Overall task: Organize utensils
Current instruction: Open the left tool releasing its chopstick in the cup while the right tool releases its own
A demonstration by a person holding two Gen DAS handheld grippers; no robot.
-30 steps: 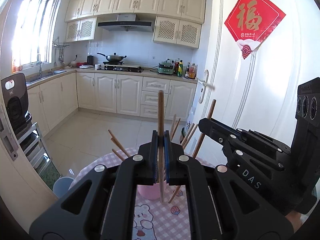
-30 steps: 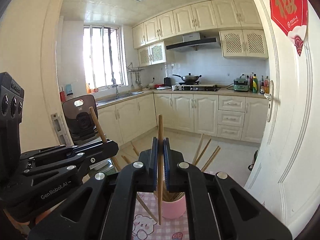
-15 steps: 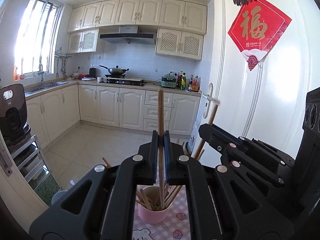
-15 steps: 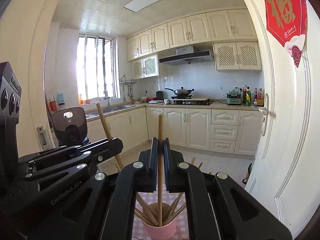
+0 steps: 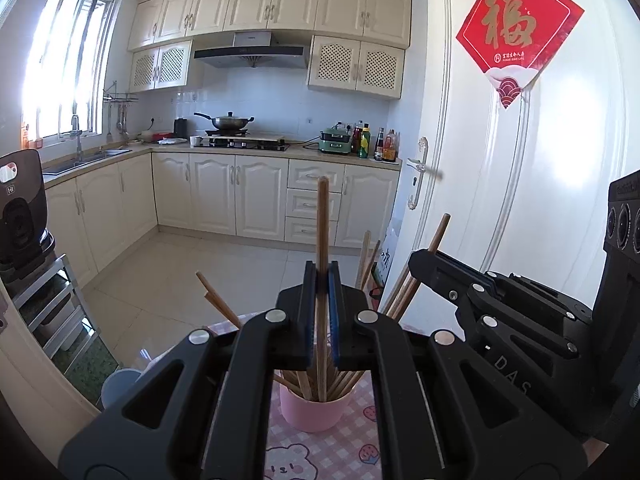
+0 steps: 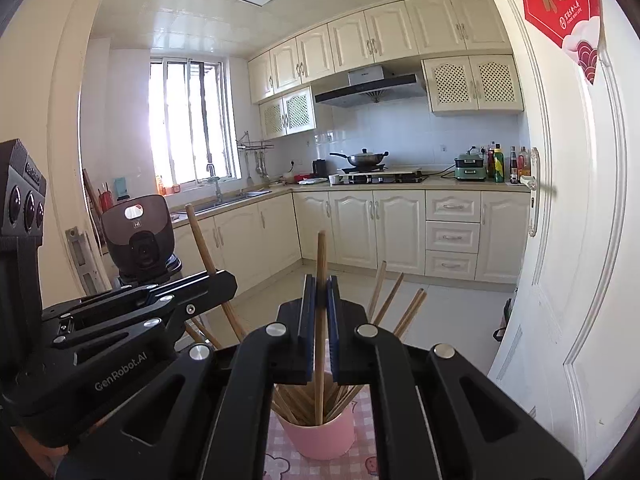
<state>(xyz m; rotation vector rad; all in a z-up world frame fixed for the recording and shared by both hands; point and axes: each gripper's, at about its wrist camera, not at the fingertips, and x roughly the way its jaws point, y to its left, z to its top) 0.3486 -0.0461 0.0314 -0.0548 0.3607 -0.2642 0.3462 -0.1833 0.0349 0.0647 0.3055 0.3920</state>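
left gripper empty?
No, the left gripper is shut on an upright chopstick whose lower end reaches into the pink cup.

Pink cup (image 5: 312, 410) base behind fingers (image 5: 306, 320)

Bright daylight floods through the window (image 5: 60, 68), blowing it out to white glare, while fisheye distortion bends and darkens both views' edges.

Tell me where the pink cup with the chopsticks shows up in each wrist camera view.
Left wrist view: the pink cup sits bottom centre, just below the left gripper fingers.
Right wrist view: the pink cup is again bottom centre, below the right gripper.
Shared landmark: the wok on the stove.
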